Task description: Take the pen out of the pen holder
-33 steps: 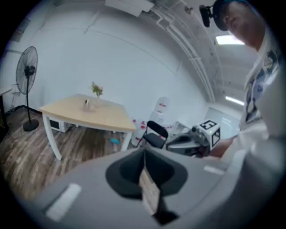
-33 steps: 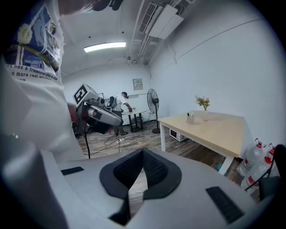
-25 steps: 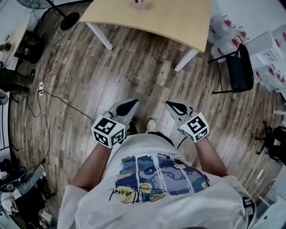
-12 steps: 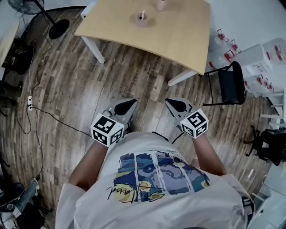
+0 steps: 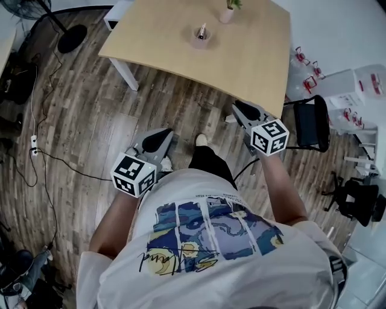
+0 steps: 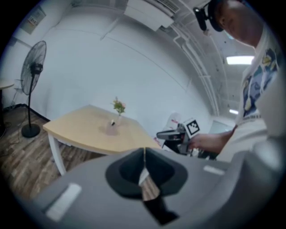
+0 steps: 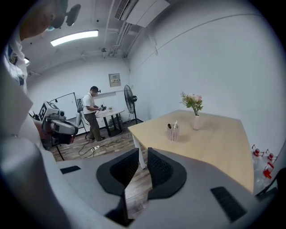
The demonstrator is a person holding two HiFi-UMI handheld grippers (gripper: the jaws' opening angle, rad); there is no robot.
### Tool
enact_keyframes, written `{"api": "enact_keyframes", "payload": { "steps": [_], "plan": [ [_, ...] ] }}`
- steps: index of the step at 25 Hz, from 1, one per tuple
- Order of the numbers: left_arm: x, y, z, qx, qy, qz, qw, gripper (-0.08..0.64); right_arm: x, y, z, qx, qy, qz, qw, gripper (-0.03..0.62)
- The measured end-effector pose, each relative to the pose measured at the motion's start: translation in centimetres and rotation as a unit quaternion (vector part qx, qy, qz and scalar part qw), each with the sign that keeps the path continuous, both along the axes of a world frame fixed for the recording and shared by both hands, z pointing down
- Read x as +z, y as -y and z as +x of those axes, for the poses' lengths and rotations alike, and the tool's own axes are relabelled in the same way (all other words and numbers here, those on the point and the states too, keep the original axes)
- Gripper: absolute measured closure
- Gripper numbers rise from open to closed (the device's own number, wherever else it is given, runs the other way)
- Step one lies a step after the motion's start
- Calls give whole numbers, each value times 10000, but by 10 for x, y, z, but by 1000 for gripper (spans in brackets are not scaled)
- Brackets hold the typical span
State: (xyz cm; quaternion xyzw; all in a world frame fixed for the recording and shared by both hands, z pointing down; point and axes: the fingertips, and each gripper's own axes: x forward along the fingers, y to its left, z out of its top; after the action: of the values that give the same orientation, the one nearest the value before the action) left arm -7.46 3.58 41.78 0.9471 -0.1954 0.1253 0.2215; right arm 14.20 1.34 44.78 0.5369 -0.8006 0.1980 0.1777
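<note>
Holding a pen (image 7: 175, 125), the pen holder (image 7: 173, 133) stands on the table (image 7: 219, 138).

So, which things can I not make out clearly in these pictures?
- The pens in the pen holder: too small in every view to count, and the left gripper view is blurred too.
- The vase of flowers: its top is cut off by the head view's upper edge.
- What the distant person holds, right gripper view: too small to tell.
</note>
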Motion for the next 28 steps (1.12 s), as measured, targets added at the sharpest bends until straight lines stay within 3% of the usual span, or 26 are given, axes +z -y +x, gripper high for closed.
{"api": "enact_keyframes", "payload": {
  "steps": [5,15,22,28],
  "plan": [
    [12,58,8,-498,179,-63,9986,546,16,101,38,-198,300,-107,9993,528],
    [-4,166,69,-1520,296,46,9879,546,56,288,83,-1121,520,-550,9908,479],
    [-9,209,91,-2132,476,32,9758,546,87,368,85,-1596,888,-810,9798,459],
    [-4,217,94,-2425,698,-163,9675,546,106,397,71,-1989,1141,-1012,9681,451]
  ]
}}
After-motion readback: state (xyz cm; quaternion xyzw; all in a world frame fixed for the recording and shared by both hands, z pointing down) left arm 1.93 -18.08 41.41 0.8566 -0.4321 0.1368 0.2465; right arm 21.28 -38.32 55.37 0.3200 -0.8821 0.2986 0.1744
